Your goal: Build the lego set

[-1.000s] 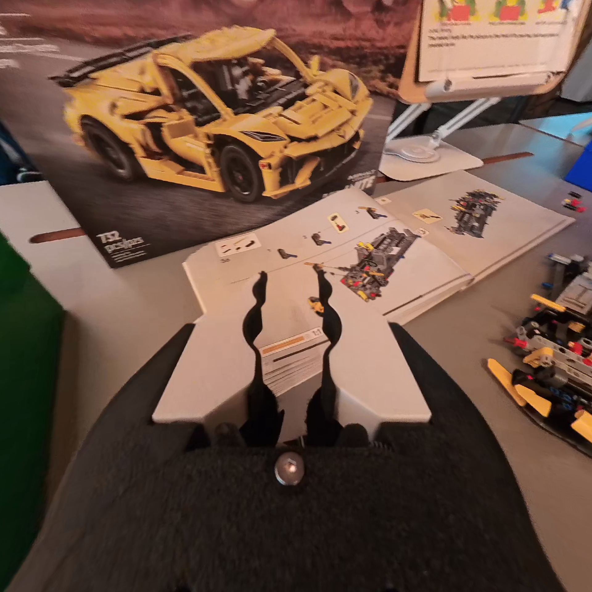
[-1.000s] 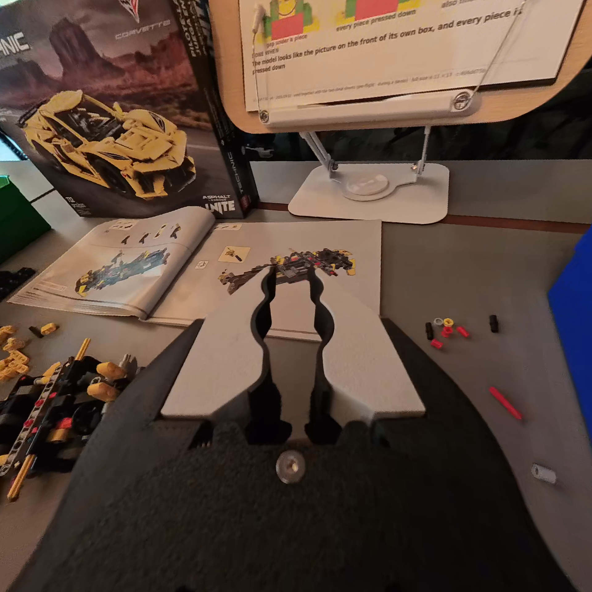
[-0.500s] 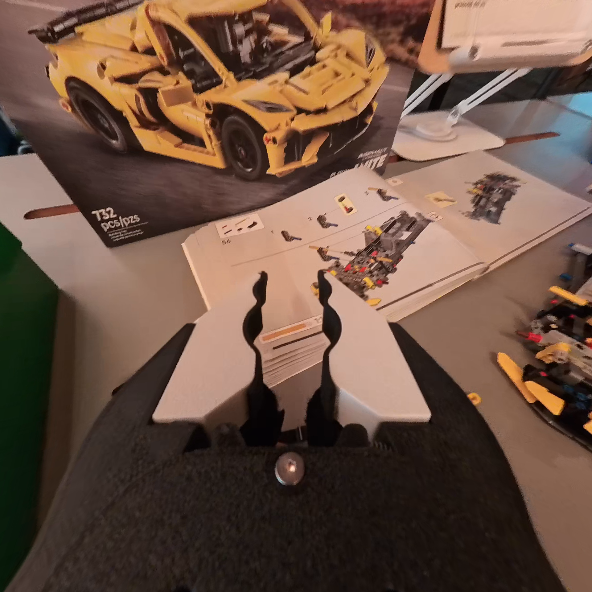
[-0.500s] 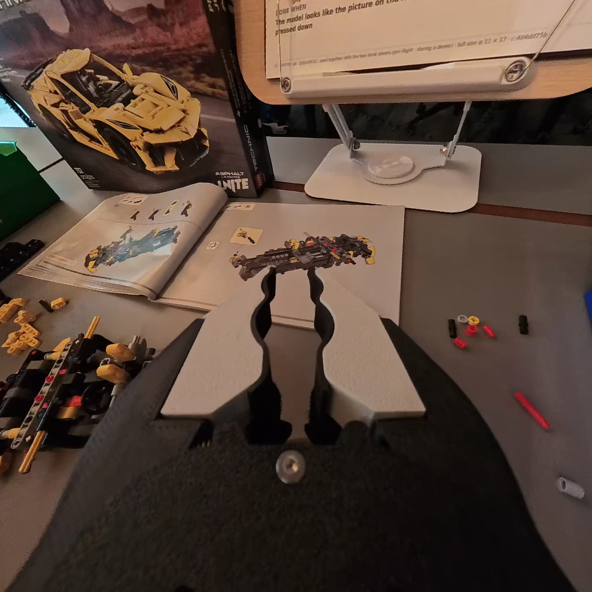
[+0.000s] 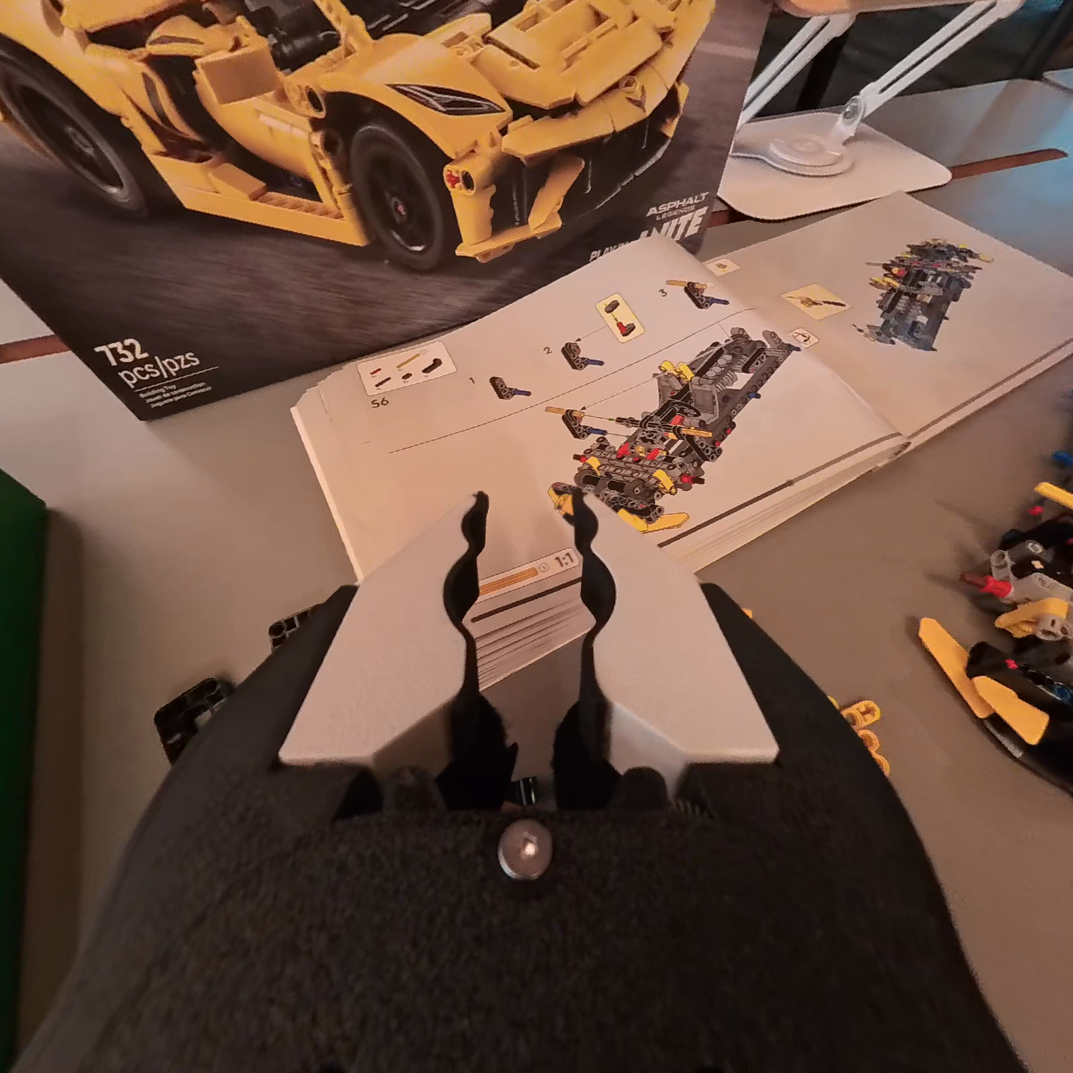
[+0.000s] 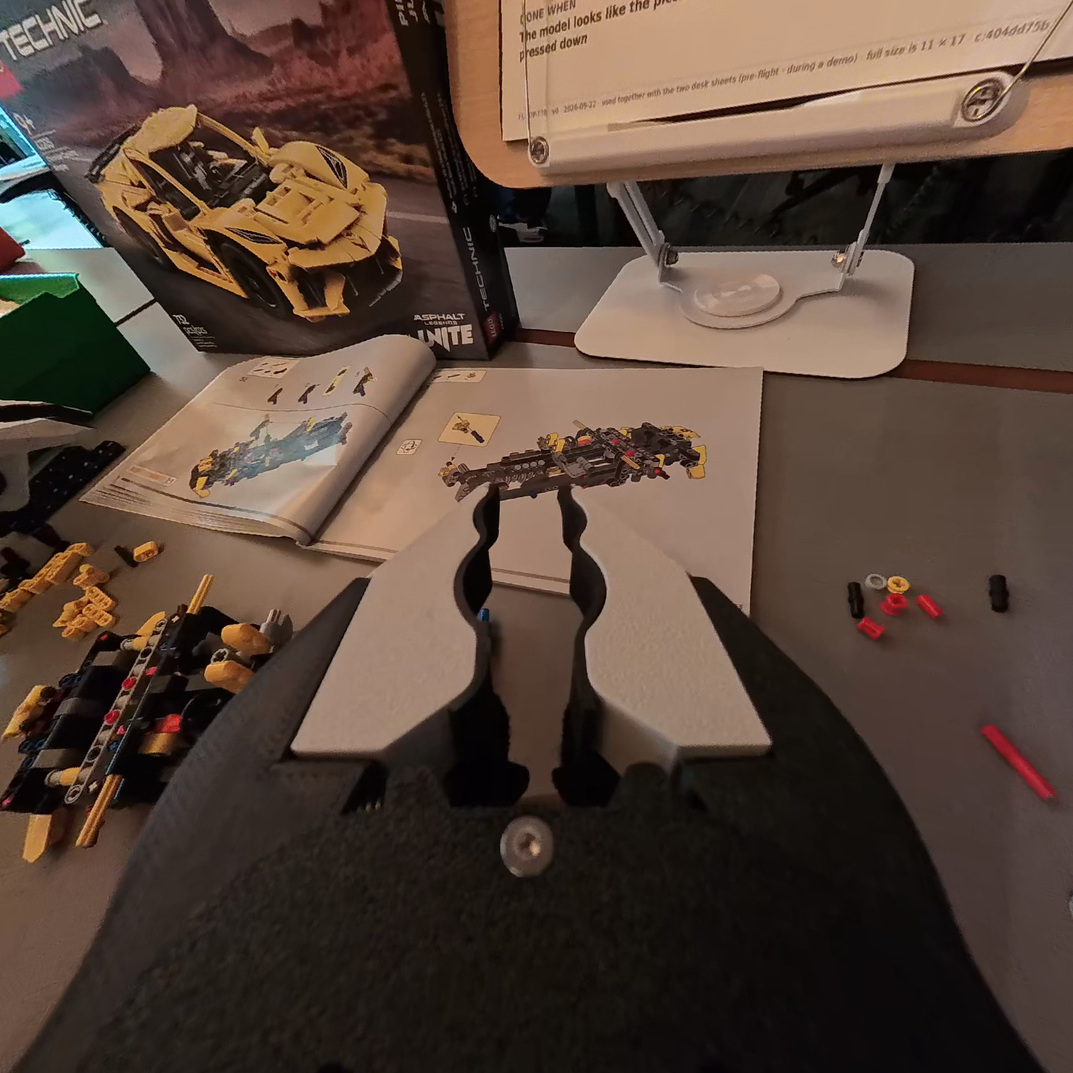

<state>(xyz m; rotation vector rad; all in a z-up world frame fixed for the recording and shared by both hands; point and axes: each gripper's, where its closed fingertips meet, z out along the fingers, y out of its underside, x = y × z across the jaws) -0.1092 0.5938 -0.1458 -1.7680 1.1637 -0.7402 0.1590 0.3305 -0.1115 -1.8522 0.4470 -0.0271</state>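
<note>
The part-built black and yellow lego chassis (image 6: 116, 714) lies on the grey table at the left of the right wrist view; its end shows at the right edge of the left wrist view (image 5: 1022, 656). The open instruction booklet (image 5: 580, 418) lies behind it, also in the right wrist view (image 6: 522, 441). My left gripper (image 5: 528, 502) is open and empty, hovering over the booklet's near left corner. My right gripper (image 6: 525, 492) is open and empty, over the booklet's right page edge. Small red, black and yellow pins (image 6: 894, 601) and a red axle (image 6: 1016, 760) lie to its right.
The set's box (image 5: 348, 174) with a yellow car picture stands behind the booklet. A white document stand (image 6: 749, 313) holds a sheet at the back right. A green bin (image 6: 58, 342) sits at the left. Loose yellow connectors (image 6: 75, 592) and black parts (image 5: 186, 717) lie nearby. About 40 cm separates my left fingertips from my right. The red axle (image 6: 1016, 760) lies around 20 cm away from my right fingertips.
Both grippers have moved forward and lower toward the booklet; the box and stand now sit higher and larger in view. Both stay open and empty.
</note>
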